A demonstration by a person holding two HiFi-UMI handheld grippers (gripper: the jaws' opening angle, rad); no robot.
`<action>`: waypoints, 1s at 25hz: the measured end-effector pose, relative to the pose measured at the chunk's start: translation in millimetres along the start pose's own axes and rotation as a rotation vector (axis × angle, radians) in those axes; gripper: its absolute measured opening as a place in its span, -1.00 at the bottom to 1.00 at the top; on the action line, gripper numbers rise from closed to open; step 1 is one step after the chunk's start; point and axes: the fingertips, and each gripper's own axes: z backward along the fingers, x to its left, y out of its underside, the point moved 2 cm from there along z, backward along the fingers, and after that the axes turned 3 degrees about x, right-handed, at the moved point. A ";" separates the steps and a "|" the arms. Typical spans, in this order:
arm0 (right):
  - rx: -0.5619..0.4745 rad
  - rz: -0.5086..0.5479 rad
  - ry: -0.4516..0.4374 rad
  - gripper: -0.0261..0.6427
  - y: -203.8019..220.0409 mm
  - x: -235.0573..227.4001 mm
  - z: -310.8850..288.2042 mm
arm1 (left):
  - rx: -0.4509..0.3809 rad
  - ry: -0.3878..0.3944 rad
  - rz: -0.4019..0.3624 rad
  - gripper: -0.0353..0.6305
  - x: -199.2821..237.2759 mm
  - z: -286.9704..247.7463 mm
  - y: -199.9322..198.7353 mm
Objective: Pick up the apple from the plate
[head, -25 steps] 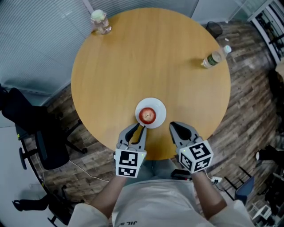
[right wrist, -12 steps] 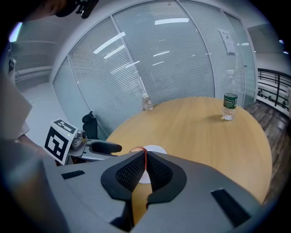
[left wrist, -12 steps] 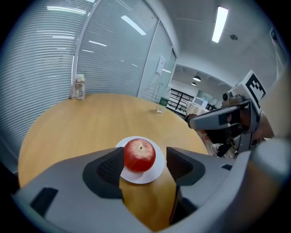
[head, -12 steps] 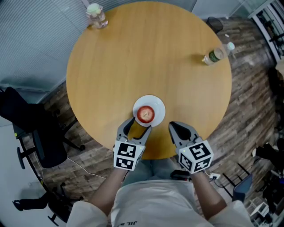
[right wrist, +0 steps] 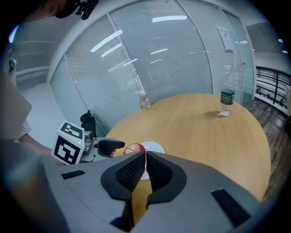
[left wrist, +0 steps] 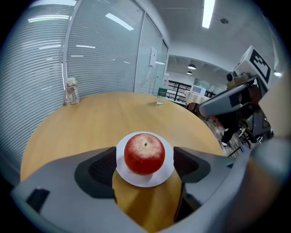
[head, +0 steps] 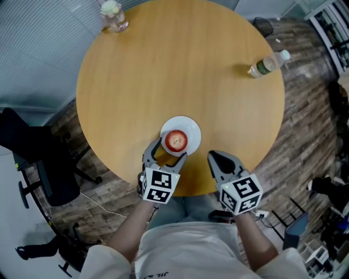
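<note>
A red apple sits on a small white plate near the front edge of the round wooden table. My left gripper is low at the plate's near side and its jaws are opening. In the left gripper view the apple lies just ahead between the two jaw tips on the plate, and the pads do not touch it. My right gripper hangs shut and empty to the right of the plate. Its own view shows part of the apple past the closed jaws.
A water bottle stands at the table's far right and a glass jar at the far left edge. A black office chair stands on the floor to the left. The person's body is close behind the table's front edge.
The left gripper has gone forward and down to the plate, and its jaws have spread from nearly closed to wide. The right gripper has stayed where it was.
</note>
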 end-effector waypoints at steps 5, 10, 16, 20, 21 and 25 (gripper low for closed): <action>0.009 -0.007 0.003 -0.83 2.0 -2.8 -1.3 | 0.010 0.002 -0.012 0.33 1.0 -11.4 1.5; 0.009 -0.017 0.010 -0.83 2.8 -4.3 -0.8 | 0.013 0.014 -0.032 0.33 1.2 -20.3 3.3; 0.015 -0.027 0.017 -0.83 5.7 -9.7 -0.6 | 0.023 0.027 -0.026 0.34 1.9 -28.8 4.7; 0.021 -0.031 0.022 -0.83 8.6 -12.9 0.2 | 0.027 0.034 -0.016 0.35 2.7 -33.2 4.8; 0.021 -0.032 0.023 -0.83 9.1 -13.8 0.9 | 0.029 0.035 -0.013 0.35 2.5 -34.7 5.1; 0.025 -0.038 0.028 -0.83 10.7 -16.9 2.9 | 0.039 0.031 0.002 0.35 4.5 -36.9 3.8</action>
